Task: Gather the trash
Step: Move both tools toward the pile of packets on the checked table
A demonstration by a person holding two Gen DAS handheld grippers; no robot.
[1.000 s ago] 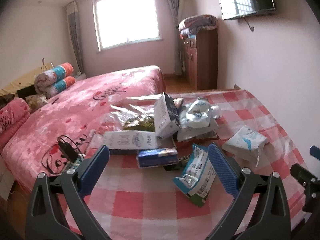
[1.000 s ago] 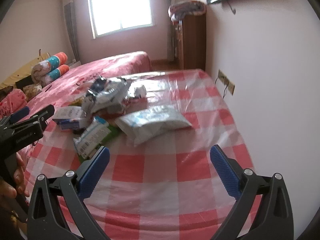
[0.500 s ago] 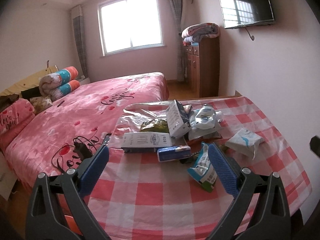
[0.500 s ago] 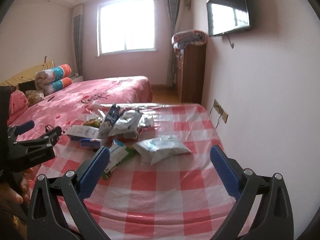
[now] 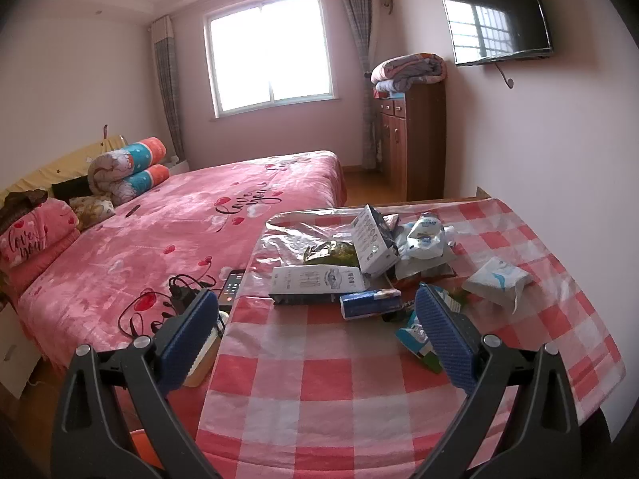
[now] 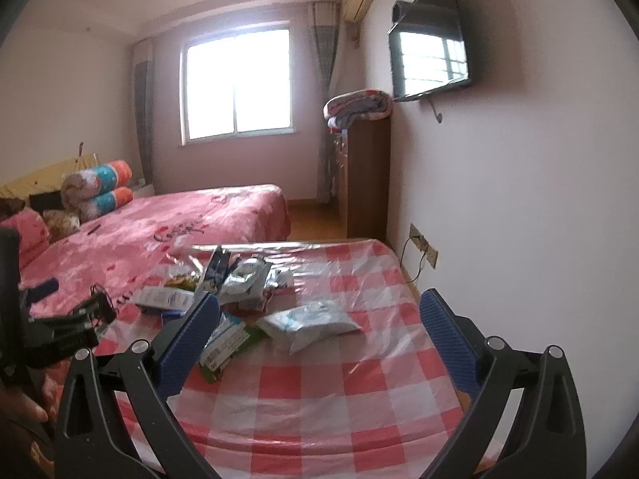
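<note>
A heap of trash lies on the red-checked table (image 5: 319, 379): a long white box (image 5: 317, 279), an upright white carton (image 5: 373, 245), a green snack bag (image 5: 331, 253), a blue packet (image 5: 371, 304), white wrappers (image 5: 425, 235) and a white pouch (image 5: 499, 279). My left gripper (image 5: 319, 335) is open and empty, held back above the table's near edge. My right gripper (image 6: 319, 343) is open and empty, above the table in front of the white pouch (image 6: 311, 321) and a green-and-white packet (image 6: 225, 345). The left gripper shows at the left edge of the right wrist view (image 6: 60, 319).
A pink bed (image 5: 179, 239) stands left of the table, with a phone (image 5: 231, 287) and black charger cable (image 5: 167, 303) near its edge. A wooden cabinet (image 5: 419, 139) stands beyond the table, and a TV (image 5: 499, 16) hangs on the right wall. A wall socket (image 6: 425, 251) is beside the table.
Both grippers have pulled back and risen away from the trash heap, which now looks smaller and farther off. Both stay open and empty. The trash has not moved.
</note>
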